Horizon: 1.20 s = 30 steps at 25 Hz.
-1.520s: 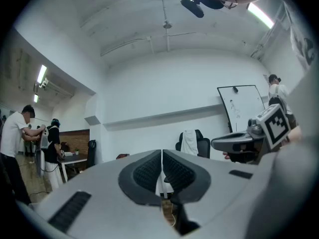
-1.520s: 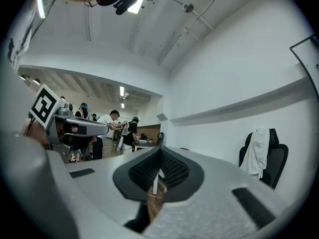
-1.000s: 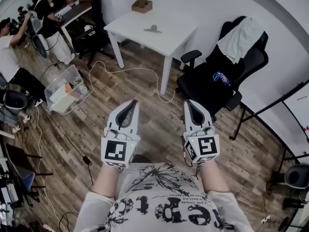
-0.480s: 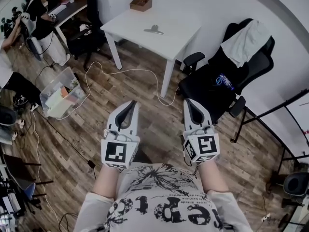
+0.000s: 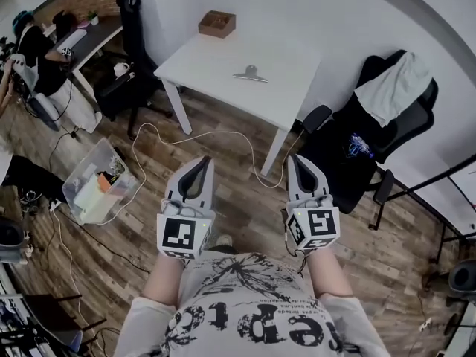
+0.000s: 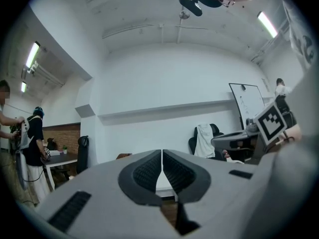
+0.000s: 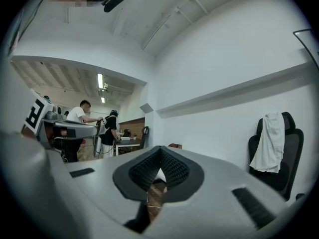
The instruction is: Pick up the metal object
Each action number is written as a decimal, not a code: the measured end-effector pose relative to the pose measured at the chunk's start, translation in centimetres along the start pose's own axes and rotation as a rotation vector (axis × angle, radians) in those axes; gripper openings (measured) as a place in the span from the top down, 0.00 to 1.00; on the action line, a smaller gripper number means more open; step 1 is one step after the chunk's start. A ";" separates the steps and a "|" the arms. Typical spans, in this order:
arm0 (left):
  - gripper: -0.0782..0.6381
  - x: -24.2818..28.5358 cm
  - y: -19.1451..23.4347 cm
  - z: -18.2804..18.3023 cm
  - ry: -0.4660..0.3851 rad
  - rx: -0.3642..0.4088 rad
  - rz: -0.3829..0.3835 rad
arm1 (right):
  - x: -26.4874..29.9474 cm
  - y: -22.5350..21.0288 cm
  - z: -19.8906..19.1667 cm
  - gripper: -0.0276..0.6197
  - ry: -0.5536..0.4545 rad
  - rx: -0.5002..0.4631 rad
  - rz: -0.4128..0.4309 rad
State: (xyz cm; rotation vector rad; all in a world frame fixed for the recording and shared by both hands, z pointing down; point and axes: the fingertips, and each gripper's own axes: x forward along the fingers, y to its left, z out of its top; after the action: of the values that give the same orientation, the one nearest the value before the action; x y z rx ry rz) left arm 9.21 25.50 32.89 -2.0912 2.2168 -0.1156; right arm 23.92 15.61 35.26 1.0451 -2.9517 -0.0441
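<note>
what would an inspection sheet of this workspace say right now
surface: white table, mostly bare
job's things: metal object lying on the table, untouched
clutter: wooden box at the table's far corner
grippers: left hand-held gripper and right hand-held gripper both shut, empty, short of the table
cables: white cable looping on the floor by the table legs
surroundings: black chair with a white cloth, clear bin on the floor, a person at far left

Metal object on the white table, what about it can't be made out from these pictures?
Head view: the metal object is too small to tell what it is.
Left gripper view: the body of the left gripper covers the white table, hiding the object.
Right gripper view: the right gripper hides it likewise.
</note>
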 end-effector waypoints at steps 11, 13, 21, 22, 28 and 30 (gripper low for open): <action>0.87 8.4 13.9 -4.4 0.064 -0.058 -0.002 | 15.5 1.9 -2.8 0.97 0.095 0.049 -0.047; 0.87 10.1 15.3 -5.3 0.074 -0.062 0.002 | 18.0 1.5 -3.4 0.97 0.102 0.050 -0.039; 0.87 20.3 20.8 -6.8 0.068 -0.053 0.041 | 30.1 -4.0 -5.1 0.97 0.077 0.068 -0.053; 0.87 22.1 21.6 -6.8 0.070 -0.049 0.043 | 31.9 -5.0 -5.1 0.97 0.074 0.067 -0.060; 0.87 34.0 26.1 -7.2 0.047 -0.030 0.029 | 42.6 -11.0 -5.4 0.97 0.112 0.056 -0.084; 0.87 37.9 26.9 -6.5 0.045 -0.027 0.017 | 45.7 -13.1 -5.4 0.97 0.119 0.058 -0.095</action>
State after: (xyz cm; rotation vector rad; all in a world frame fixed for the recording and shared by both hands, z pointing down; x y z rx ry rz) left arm -20.43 -10.77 35.61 -2.1037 2.2734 -0.1336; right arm -3.24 -23.42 40.27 1.1519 -2.8120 0.0997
